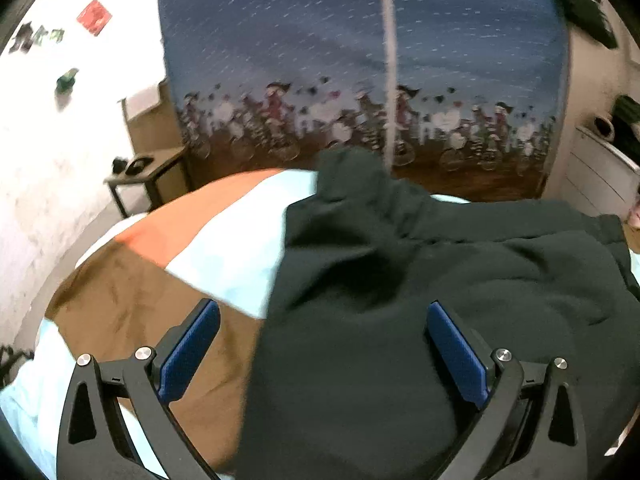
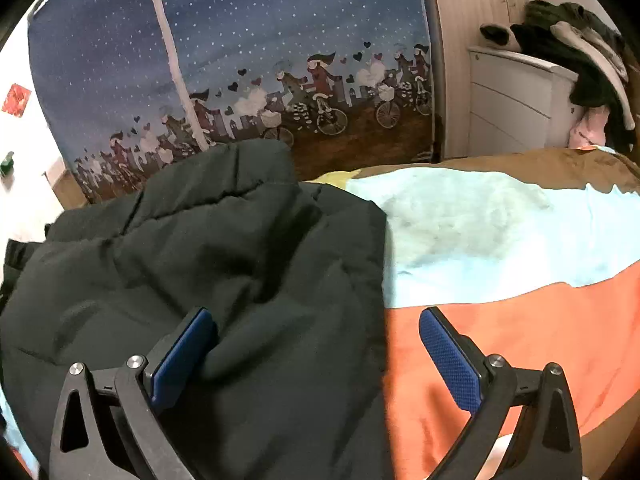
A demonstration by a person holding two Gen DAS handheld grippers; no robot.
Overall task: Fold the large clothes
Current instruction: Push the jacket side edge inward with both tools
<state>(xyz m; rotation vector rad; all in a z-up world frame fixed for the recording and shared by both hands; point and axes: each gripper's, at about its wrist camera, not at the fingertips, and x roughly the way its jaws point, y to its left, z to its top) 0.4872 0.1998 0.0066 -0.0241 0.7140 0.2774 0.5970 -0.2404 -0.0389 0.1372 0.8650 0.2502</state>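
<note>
Bed covered with a colour-block blanket (image 2: 500, 232) in pale blue, orange and brown patches, slightly rumpled. Behind the bed hangs a blue starry curtain (image 2: 248, 40) printed with cyclists and hearts along the bottom; a pale vertical strip runs down it. White wall on the left with a red sticker (image 1: 94, 17). Small dark side table (image 1: 144, 176) by that wall, dark objects on top, too blurry to identify. White drawer unit (image 2: 516, 100) on the right with a heap of dark and light clothes (image 2: 576, 60) piled on it.

Black padded jacket (image 2: 208, 248) lies bunched on the blanket, puffy quilted folds, one lump raised toward the curtain.

Left gripper (image 1: 323, 354): jaws spread wide, blue pads (image 1: 188, 354) visible, nothing pinched. Hovers over the jacket's left edge, one finger above brown blanket, the other above black fabric. Left view is motion-blurred.

Right gripper (image 2: 316, 354): jaws spread wide, holding nothing. It straddles the jacket's right edge; left pad presses against a jacket fold, right pad sits over the orange patch.
</note>
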